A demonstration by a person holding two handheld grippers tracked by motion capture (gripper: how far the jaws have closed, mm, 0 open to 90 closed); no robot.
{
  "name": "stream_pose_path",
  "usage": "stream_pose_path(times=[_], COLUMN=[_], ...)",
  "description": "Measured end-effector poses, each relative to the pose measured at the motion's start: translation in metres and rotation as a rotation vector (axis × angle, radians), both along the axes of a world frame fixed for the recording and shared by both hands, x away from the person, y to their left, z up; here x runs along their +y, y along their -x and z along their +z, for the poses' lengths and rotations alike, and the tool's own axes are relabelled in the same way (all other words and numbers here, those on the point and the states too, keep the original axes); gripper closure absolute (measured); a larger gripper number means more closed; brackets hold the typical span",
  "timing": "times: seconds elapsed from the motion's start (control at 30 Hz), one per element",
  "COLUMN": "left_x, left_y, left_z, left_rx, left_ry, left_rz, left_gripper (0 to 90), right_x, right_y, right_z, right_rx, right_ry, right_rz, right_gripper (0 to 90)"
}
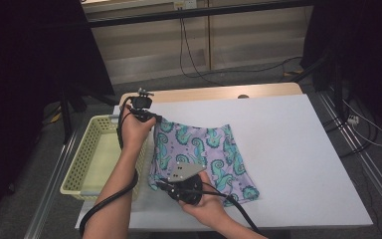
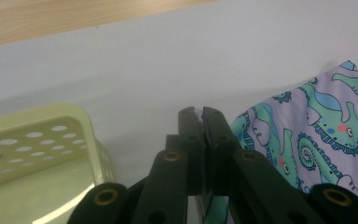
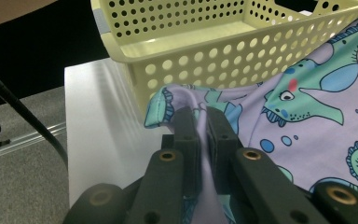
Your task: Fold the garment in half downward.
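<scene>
Clearly, both grippers had the patterned cloth (image 1: pixel 199 154) pinched at its left edge, which was lifted off the white surface (image 1: pixel 298 164) while the rest lay spread on it, just beside the yellow basket (image 1: pixel 92 154). The left gripper (image 1: pixel 151 118) held the far corner: in the left gripper view its fingers (image 2: pixel 192 135) stood pressed together with only a sliver of pale fabric between the tips. The right gripper (image 1: pixel 165 185) held the near corner, and in the right gripper view its fingers (image 3: pixel 186 135) were closed on a fold of lilac cloth that bunched up over them.

The main risk was the left grip. So little fabric showed between those tips that a pull toward the basket could probably slip the corner free, leaving the cloth hanging from one gripper and dragging. The lifted edge might also catch on the basket's rim if carried across too low.

The high view alone showed the whole garment and both hands at once. The right gripper view showed the basket's perforated wall (image 3: pixel 223 65) close behind the held corner, and the left gripper view showed how thin that hold was.
</scene>
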State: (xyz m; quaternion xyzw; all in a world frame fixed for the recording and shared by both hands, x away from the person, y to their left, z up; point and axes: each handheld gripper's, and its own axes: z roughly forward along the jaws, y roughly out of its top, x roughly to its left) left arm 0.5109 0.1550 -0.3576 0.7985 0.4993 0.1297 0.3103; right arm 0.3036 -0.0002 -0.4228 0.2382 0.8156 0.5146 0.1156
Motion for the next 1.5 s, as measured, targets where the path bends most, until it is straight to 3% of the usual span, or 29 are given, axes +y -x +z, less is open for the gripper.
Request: stream_pose_path(times=[1.5], left_x=[0.018], left_y=[-0.003], left_z=[0.019], left_rx=[-0.012], left_ry=[-0.026], left_rz=[0.022], left_gripper=[87.6], right_x=[0.017], right_y=[-0.007], right_z=[0.017], right_rx=[-0.031], right_ry=[-0.035], right_rz=[0.016], right_gripper=[85.4])
